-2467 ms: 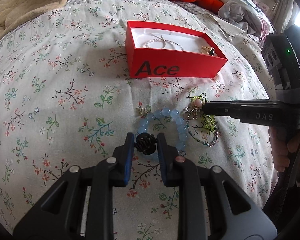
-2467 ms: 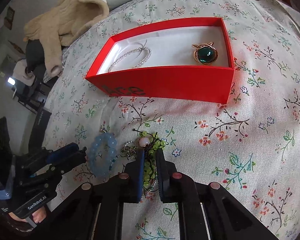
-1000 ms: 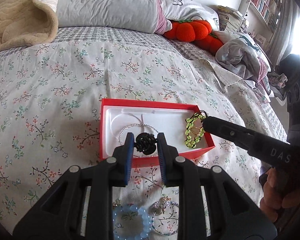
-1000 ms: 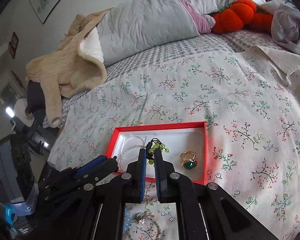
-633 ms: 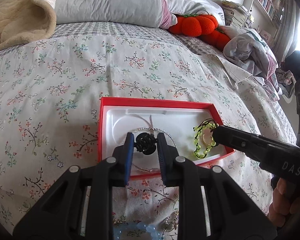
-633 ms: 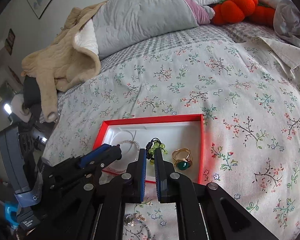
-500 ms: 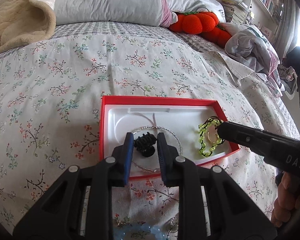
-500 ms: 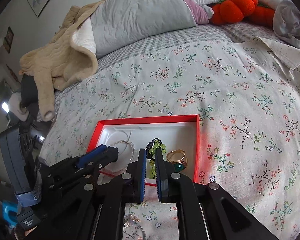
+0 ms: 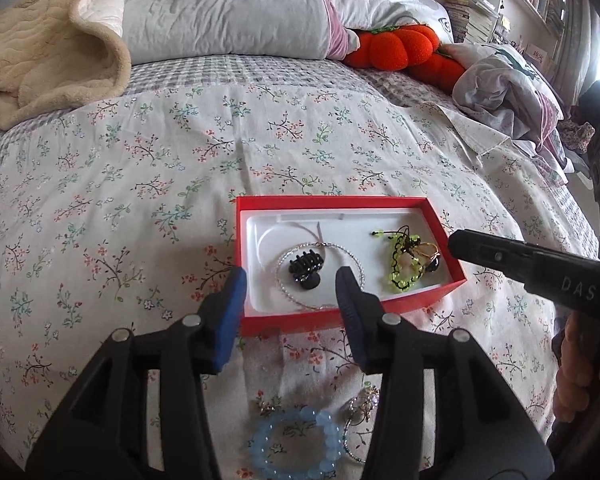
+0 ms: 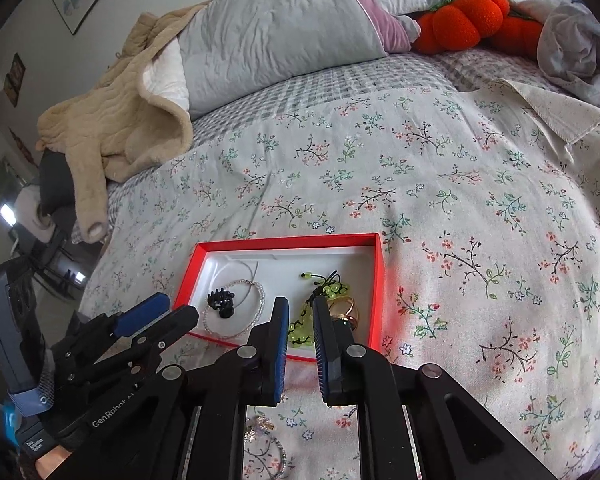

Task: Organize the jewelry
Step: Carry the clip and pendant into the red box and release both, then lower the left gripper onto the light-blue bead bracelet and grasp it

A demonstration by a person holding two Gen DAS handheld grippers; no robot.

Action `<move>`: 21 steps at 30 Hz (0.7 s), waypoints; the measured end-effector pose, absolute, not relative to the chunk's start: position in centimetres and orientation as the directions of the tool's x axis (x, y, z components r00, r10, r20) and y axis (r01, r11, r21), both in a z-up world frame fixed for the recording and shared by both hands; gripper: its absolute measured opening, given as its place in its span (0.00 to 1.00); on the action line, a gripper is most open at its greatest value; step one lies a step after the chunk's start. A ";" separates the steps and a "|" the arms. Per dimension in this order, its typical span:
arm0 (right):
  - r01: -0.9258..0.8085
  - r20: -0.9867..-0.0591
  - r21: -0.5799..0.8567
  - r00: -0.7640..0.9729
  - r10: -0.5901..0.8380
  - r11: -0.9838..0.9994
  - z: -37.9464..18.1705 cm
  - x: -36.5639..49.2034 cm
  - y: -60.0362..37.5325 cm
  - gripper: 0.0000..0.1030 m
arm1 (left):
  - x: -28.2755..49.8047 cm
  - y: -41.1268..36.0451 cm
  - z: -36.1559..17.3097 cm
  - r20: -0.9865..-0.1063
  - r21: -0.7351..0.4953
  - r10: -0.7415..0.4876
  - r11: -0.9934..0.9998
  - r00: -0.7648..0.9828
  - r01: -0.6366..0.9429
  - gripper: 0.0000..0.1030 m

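While both grippers hang over the near edge of the box, the scene reads as follows.

Red box (image 9: 352, 312): sits open on the floral bedspread (image 9: 148, 184), white lining facing up.
Black hair claw (image 9: 306, 270): lies inside the box, left half, on top of the silver bead bracelet (image 9: 358, 270); nothing is touching it.
Left gripper (image 9: 290, 304): jaws are opening, spread either side of the claw's position but above it; pads are clear of the claw, so it is released. Nothing is pressed between the blue pads (image 9: 230, 316).
Green bead bracelet (image 10: 300, 330): lies in the right half of the box, beside and partly over the gold ring (image 10: 346, 310) with a dark stone.
Right gripper (image 10: 300, 320): jaws are opening, with only a narrow gap so far; in the right wrist view the green bracelet shows through the gap, lying on the lining below. Pads do not appear to press on it. In the left wrist view the tips stand just right of the box's right wall.
Person's hand (image 9: 572, 376): visible at the far right, wrapped around the right gripper's handle.
Pale blue bead bracelet (image 9: 296, 446): lies on the bedspread, near side of the box, outside it.
Small silver charm bracelet (image 9: 360, 412): just right of the blue one, also outside the box.
Far end of bed: grey pillow (image 9: 224, 8), beige blanket (image 9: 40, 60) at left, orange plush (image 9: 400, 46) at right.
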State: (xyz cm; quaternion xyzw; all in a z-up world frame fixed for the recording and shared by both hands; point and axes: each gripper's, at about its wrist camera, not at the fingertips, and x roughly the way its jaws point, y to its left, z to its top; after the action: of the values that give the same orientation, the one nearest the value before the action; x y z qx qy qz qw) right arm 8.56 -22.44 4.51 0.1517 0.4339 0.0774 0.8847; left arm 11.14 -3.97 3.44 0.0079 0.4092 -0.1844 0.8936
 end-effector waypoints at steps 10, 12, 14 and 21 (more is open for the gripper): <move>-0.010 -0.795 0.296 0.552 0.252 0.955 3.7 6.0 -21.3 0.14 | 8.5 -2.4 2.4 -0.800 -0.138 -0.275 0.949 0.533 0.283 0.61; -0.009 -0.805 0.290 0.539 0.249 0.957 3.4 5.5 -21.2 0.14 | 8.1 -2.1 2.1 -0.813 -0.134 -0.266 0.951 0.518 0.278 0.64; -0.010 -0.813 0.282 0.529 0.244 0.959 3.2 5.0 -21.0 0.14 | 7.7 -1.7 1.7 -0.826 -0.130 -0.256 0.953 0.501 0.273 0.67; -0.049 -0.830 0.253 0.502 0.243 0.966 2.5 3.6 -20.0 0.21 | 6.3 -0.3 0.4 -0.855 -0.127 -0.248 0.952 0.455 0.278 0.73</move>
State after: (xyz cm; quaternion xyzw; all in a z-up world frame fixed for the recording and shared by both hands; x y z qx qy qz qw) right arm 3.57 -20.04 2.54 0.0985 0.4918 0.0846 0.8610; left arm 6.31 -0.27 0.38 0.0154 0.4987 -0.1541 0.8528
